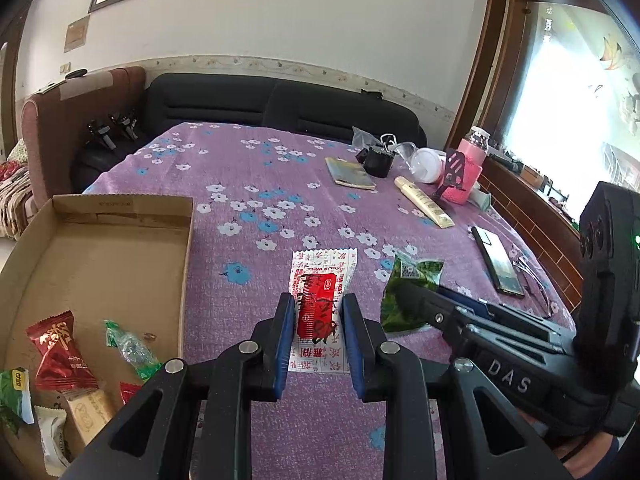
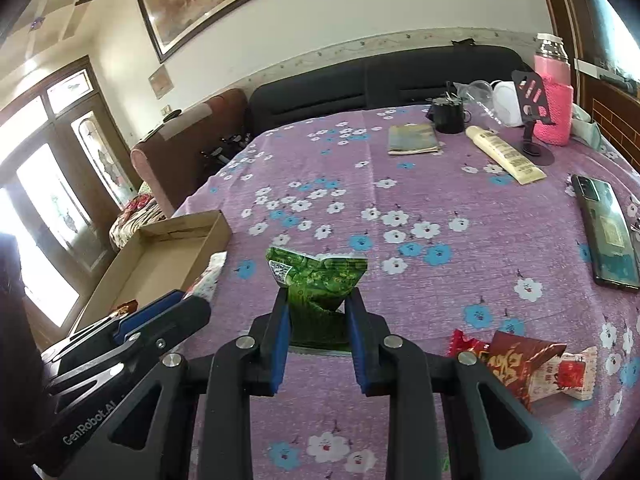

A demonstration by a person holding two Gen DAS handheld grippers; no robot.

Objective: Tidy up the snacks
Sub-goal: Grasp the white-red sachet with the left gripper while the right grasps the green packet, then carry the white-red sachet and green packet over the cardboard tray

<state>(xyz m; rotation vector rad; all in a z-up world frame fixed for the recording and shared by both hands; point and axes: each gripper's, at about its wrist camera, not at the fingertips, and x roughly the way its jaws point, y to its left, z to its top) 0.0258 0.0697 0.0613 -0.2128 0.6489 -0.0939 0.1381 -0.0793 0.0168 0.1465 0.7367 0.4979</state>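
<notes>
A red and white snack packet [image 1: 320, 300] lies flat on the purple flowered cloth; my left gripper [image 1: 318, 312] straddles it with its blue pads close on both sides, touching its red middle. My right gripper [image 2: 318, 308] is shut on a green snack packet [image 2: 316, 280], crumpled and raised between the pads; it also shows in the left wrist view [image 1: 404, 292]. A cardboard tray [image 1: 120, 208] at the left holds several wrapped snacks [image 1: 60, 352]. More red snacks [image 2: 520, 364] lie on the cloth to the right of my right gripper.
At the far right of the table stand a pink bottle [image 2: 554, 92], a black phone stand [image 2: 532, 120], a cream tube [image 2: 504, 156], a black cup [image 2: 448, 114] and a booklet [image 2: 414, 138]. A phone [image 2: 608, 232] lies near the right edge. A dark sofa [image 2: 380, 80] is behind.
</notes>
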